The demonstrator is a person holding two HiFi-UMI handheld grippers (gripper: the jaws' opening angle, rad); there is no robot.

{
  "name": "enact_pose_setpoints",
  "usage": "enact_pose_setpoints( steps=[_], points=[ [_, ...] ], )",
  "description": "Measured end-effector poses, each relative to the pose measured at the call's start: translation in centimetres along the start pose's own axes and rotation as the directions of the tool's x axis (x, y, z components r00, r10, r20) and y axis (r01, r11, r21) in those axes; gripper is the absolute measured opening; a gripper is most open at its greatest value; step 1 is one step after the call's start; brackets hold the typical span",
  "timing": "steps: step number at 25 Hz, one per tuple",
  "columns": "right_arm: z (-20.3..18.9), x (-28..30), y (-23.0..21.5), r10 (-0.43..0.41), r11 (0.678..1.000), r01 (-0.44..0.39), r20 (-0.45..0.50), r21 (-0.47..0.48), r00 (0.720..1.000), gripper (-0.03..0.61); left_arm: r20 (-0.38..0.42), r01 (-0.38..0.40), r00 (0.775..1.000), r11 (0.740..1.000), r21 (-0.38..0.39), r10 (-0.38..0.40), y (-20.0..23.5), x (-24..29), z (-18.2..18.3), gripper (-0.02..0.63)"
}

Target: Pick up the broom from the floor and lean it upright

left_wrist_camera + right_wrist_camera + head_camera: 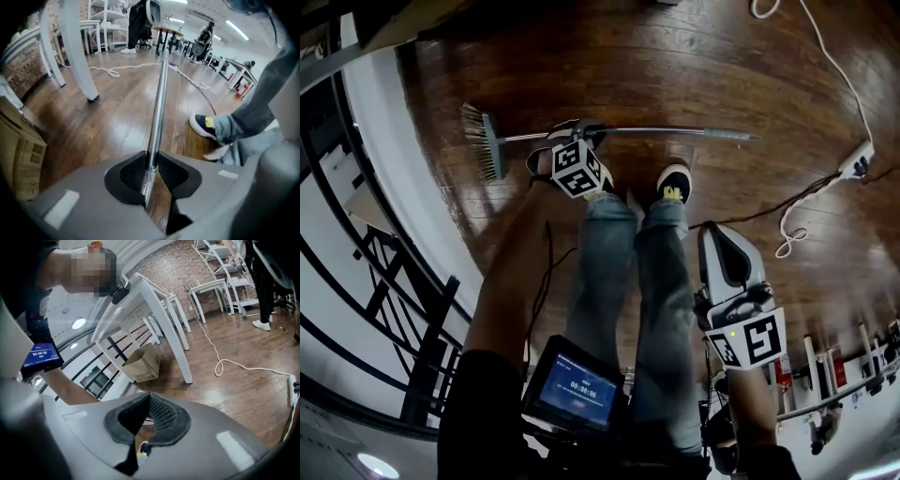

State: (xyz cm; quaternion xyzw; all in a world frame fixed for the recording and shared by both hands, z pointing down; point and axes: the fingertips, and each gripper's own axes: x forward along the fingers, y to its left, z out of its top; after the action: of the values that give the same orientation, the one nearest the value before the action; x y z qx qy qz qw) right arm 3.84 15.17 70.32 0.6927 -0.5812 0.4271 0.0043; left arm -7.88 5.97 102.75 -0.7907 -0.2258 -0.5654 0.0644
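The broom lies flat on the dark wooden floor, its bristle head to the left and its metal handle running right. My left gripper points down at the handle near the head. In the left gripper view its black pads close on both sides of the handle, so the left gripper is shut on it. My right gripper hangs lower right, away from the broom. In its own view the right gripper is shut with nothing between the pads.
The person's shoe stands just below the handle. A white cable and power strip lie to the right. A black railing runs along the left. A cardboard box sits by a white table leg.
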Motion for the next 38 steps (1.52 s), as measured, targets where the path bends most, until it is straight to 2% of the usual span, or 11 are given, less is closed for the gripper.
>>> enact_pose_setpoints(
  steps=[3, 6, 12, 14, 16, 19, 23, 25, 29, 33, 38],
  points=[
    [4.1, -0.9, 3.2, 0.024, 0.999, -0.023, 0.045, -0.029, 0.999, 0.003, 0.133, -0.043, 0.99, 0.996, -0.079, 0.053, 1.7, -6.8, 3.3, 0.098],
    [8.5, -1.4, 6.7, 0.06, 0.996, -0.054, 0.083, -0.073, 0.995, 0.003, 0.222, -0.123, 0.961, 0.972, -0.203, 0.168, 4.8, -13.3, 5.1, 0.097],
    [15.8, -1.0, 11.6, 0.145, 0.976, -0.121, 0.127, -0.179, 0.981, 0.007, 0.281, -0.242, 0.876, 0.861, -0.447, 0.392, 9.6, -23.1, 5.3, 0.092],
    [17.9, 0.6, 12.5, 0.181, 0.971, -0.159, 0.117, -0.176, 0.977, 0.191, 0.324, -0.237, 0.836, 0.824, -0.514, 0.443, 10.6, -25.4, 5.8, 0.092],
    [20.1, 2.6, 13.7, 0.21, 0.963, -0.186, 0.113, -0.193, 0.971, 0.218, 0.372, -0.232, 0.788, 0.796, -0.559, 0.491, 11.6, -27.5, 6.9, 0.092],
    [22.9, 5.9, 16.5, 0.241, 0.94, -0.203, 0.115, -0.273, 0.964, 0.195, 0.428, -0.234, 0.731, 0.785, -0.574, 0.531, 11.8, -30.1, 8.1, 0.092],
    [25.6, 9.4, 20.2, 0.261, 0.9, -0.194, 0.126, -0.39, 0.957, 0.186, 0.467, -0.239, 0.683, 0.777, -0.583, 0.561, 11.2, -32.4, 9.3, 0.092],
    [26.9, 10.5, 20.9, 0.233, 0.884, -0.141, 0.16, -0.445, 0.959, 0.093, 0.465, -0.239, 0.663, 0.754, -0.612, 0.587, 11.6, -33.1, 9.6, 0.092],
    [28.1, 12.7, 22.6, 0.247, 0.845, -0.121, 0.179, -0.521, 0.953, 0.083, 0.454, -0.218, 0.625, 0.7, -0.68, 0.635, 13.8, -33.6, 9.3, 0.092],
    [29.0, 13.9, 22.4, 0.25, 0.836, -0.112, 0.191, -0.536, 0.949, 0.081, 0.447, -0.206, 0.605, 0.672, -0.712, 0.659, 15.5, -33.4, 10.2, 0.092],
    [29.1, 14.8, 22.4, 0.262, 0.814, -0.106, 0.199, -0.571, 0.944, 0.084, 0.44, -0.225, 0.6, 0.669, -0.708, 0.667, 16.7, -33.0, 10.1, 0.092]
  ],
)
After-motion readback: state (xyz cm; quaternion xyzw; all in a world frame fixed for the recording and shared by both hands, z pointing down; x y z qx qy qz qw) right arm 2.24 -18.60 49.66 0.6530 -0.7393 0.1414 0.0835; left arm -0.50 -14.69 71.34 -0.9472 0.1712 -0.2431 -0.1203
